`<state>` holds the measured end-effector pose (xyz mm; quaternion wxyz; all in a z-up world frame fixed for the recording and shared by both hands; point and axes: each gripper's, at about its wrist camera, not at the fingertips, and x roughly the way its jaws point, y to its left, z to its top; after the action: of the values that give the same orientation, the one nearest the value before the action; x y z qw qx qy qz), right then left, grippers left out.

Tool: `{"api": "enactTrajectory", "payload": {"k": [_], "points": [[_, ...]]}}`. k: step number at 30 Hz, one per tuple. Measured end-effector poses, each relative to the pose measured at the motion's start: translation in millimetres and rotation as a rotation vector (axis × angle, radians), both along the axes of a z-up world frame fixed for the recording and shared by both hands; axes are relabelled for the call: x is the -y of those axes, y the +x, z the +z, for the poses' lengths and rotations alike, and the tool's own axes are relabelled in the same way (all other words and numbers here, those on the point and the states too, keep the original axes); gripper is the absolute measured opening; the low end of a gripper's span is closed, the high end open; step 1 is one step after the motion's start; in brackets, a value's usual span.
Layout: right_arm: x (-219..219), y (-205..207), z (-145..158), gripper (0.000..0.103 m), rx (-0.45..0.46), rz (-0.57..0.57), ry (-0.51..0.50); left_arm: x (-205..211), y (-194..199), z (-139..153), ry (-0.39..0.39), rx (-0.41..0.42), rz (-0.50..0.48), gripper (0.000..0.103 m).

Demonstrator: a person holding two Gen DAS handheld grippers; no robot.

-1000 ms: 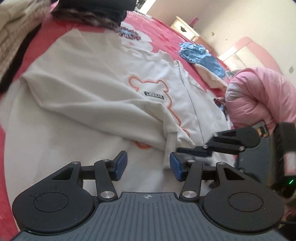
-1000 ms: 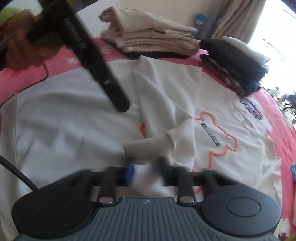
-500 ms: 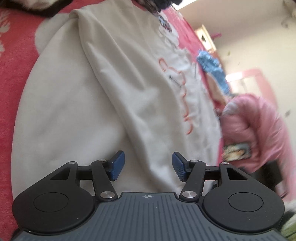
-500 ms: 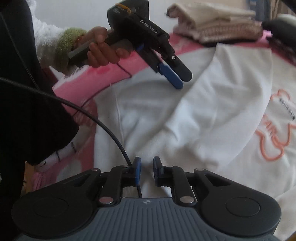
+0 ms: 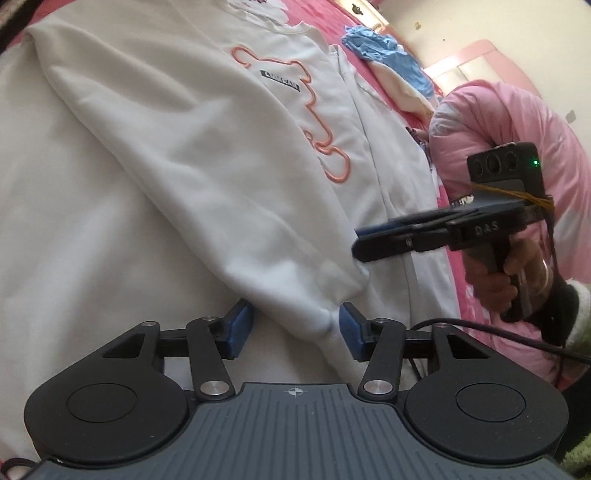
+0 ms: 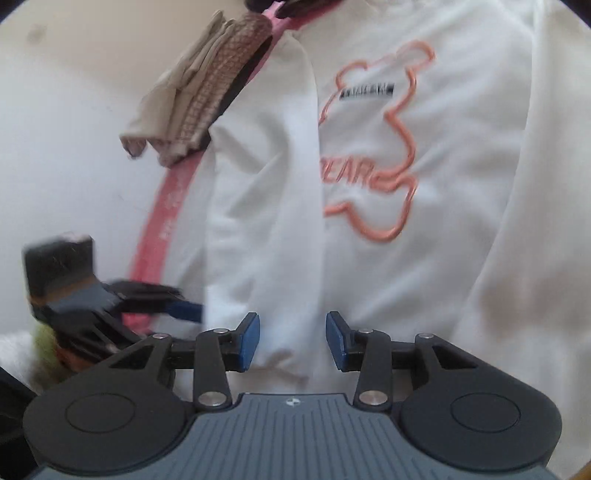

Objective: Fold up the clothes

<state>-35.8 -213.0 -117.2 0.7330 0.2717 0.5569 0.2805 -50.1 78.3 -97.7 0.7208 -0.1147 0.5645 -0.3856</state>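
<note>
**White fleece sweatshirt, one sleeve folded in, both grippers hovering at its lower end**

White, thick-looking knit is filling both wrist views: the sweatshirt point(image 5: 155, 155) is lying front-up on a pink bedspread point(image 5: 317, 11), its orange bear outline point(image 5: 314, 122) showing toward one o'clock from the left gripper point(image 5: 296, 328). A sleeve is lying folded diagonally across the body, and its cuff point(image 5: 328, 314) is sitting between the left gripper's blue pads point(image 5: 238, 325). The jaws have just been closing a little, yet they are standing about half open, and the pads are not visibly pressing the cloth.

The right gripper point(image 6: 291, 339) is pointing down at the sweatshirt's body, with the bear print at one o'clock. Its jaws have just been opening and are standing roughly half apart, with fabric below them but nothing pinched. A stack of folded beige clothes point(image 6: 199, 92) is lying at eleven o'clock near the bed's edge. In the left view, a hand point(image 5: 502, 273) is carrying that right gripper at three o'clock.

The cloth is looking soft, limp and fairly light, likely to sag and crease when lifted. It is probably best pinched at a hem or cuff, where the ribbing is giving a firmer bite, taking both layers so the fold is not sliding open.
</note>
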Motion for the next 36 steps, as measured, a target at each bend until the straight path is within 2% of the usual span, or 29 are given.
{"api": "enactTrajectory", "payload": {"k": [1, 2, 3, 4, 5, 6, 7, 12, 15, 18, 25, 29, 31, 33, 36], "points": [[-2, -2, -2, 0.043, -0.016, 0.000, 0.031, 2, -2, -1, 0.002, 0.006, 0.016, 0.042], [-5, -4, -2, 0.042, -0.017, 0.009, 0.030, 3, -3, -1, 0.006, 0.010, 0.031, 0.031], [-9, -5, -1, 0.038, -0.009, 0.019, 0.010, 3, -4, -1, 0.007, 0.012, 0.039, 0.023], [-14, -6, 0, 0.031, 0.002, 0.030, -0.010, 3, -4, -1, 0.006, 0.005, 0.042, 0.011], [-16, -5, 3, 0.024, 0.007, 0.035, -0.016, -1, -3, 0, 0.003, -0.010, 0.049, 0.004], [-20, -6, 7, 0.016, 0.007, 0.041, -0.012, -8, -2, 4, -0.002, -0.026, 0.055, 0.004], [-23, -4, 14, 0.013, 0.014, 0.048, 0.002, -16, -1, 9, -0.003, -0.037, 0.063, 0.003], [-59, 0, 34, 0.012, 0.020, 0.141, 0.105, -74, 1, 40, 0.059, -0.059, 0.147, 0.003], [-96, 1, 29, 0.012, -0.002, 0.233, 0.136, -96, -5, 48, 0.133, -0.066, 0.149, 0.003], [-132, 2, 17, 0.011, -0.027, 0.315, 0.135, -107, -9, 44, 0.191, -0.085, 0.130, 0.003], [-167, 0, 8, 0.008, -0.083, 0.361, 0.180, -120, -14, 43, 0.212, -0.097, 0.133, 0.003], [-174, -6, -9, 0.008, -0.133, 0.373, 0.153, -120, -17, 23, 0.268, -0.137, 0.103, 0.003], [-176, -8, -14, 0.008, -0.150, 0.372, 0.156, -119, -16, 18, 0.289, -0.126, 0.092, 0.003], [-177, -9, -13, 0.008, -0.127, 0.373, 0.145, -118, -17, 12, 0.340, -0.105, 0.079, 0.010], [-180, -11, -22, 0.012, -0.112, 0.378, 0.043, -119, -16, 10, 0.343, -0.117, 0.080, 0.014]]}}
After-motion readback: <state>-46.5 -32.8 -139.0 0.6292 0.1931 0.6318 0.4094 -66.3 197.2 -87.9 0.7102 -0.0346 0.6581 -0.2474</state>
